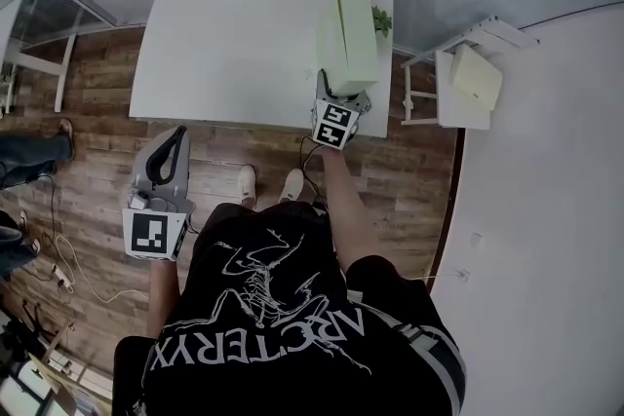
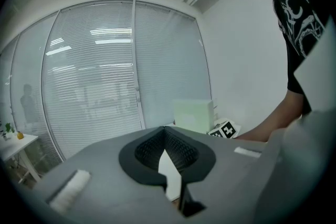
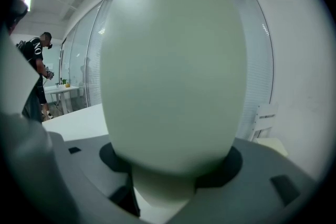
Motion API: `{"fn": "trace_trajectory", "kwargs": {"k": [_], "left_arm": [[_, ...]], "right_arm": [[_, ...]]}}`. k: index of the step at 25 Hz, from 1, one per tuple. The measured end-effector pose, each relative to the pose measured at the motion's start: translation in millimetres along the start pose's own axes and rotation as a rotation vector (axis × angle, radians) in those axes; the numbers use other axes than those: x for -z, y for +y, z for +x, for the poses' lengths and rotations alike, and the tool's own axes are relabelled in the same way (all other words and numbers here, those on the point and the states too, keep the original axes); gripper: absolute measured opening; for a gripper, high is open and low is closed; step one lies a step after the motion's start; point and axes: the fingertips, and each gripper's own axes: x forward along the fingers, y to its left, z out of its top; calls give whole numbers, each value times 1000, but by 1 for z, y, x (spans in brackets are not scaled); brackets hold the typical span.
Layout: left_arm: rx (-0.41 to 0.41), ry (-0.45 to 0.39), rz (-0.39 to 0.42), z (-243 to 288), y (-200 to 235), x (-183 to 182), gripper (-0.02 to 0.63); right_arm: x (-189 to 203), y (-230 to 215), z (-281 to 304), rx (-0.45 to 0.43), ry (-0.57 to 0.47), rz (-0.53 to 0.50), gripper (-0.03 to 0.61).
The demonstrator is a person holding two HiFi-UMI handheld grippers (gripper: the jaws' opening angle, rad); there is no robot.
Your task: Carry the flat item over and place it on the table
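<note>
The right tongs (image 1: 338, 98) are closed on the flat item (image 1: 353, 24), a pale green panel with rounded corners. In the head view the panel lies in the upper middle of the frame. It reaches away from the tongs over the right part of the white worktop (image 1: 234, 34), and it is seen nearly on its edge. From this view I cannot tell if its far end touches the worktop. In the right gripper view the flat item (image 3: 173, 71) fills almost the whole middle of the frame. Its near end sits between the two jaws of the right tongs (image 3: 165, 186), which stand wide around it. The worktop (image 3: 79, 123) shows as a white strip at the left, lower than the panel.

The left tongs (image 1: 175, 137) are at the lower left of the head view, over the wooden floor (image 1: 88, 170) and well apart from the worktop. In the left gripper view the left tongs (image 2: 166, 132) are narrow: the tips meet, only a thin slit shows lower down (nothing is between them). Behind them, right of centre, the flat item (image 2: 193, 115) appears as a green rectangle.

A small green plant (image 1: 381, 18) stands on the worktop just beside the panel. At the right of the head view there is a white chair (image 1: 487, 26) with a pale cushion (image 1: 476, 78) on it. Another person (image 3: 39, 71) stands at the far left of the right gripper view.
</note>
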Motion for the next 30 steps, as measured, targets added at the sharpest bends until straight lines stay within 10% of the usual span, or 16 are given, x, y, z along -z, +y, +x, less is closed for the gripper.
{"fn": "trace_trajectory", "kwargs": {"k": [15, 24, 30], "left_arm": [[48, -58, 6, -3, -10, -3, -6], [112, -131, -2, 20, -29, -11, -6], [178, -177, 30, 28, -46, -32, -6]], "right_arm": [[27, -2, -45, -54, 116, 69, 314], [22, 11, -163, -260, 171, 57, 310], [-103, 9, -219, -291, -107, 36, 52]]}}
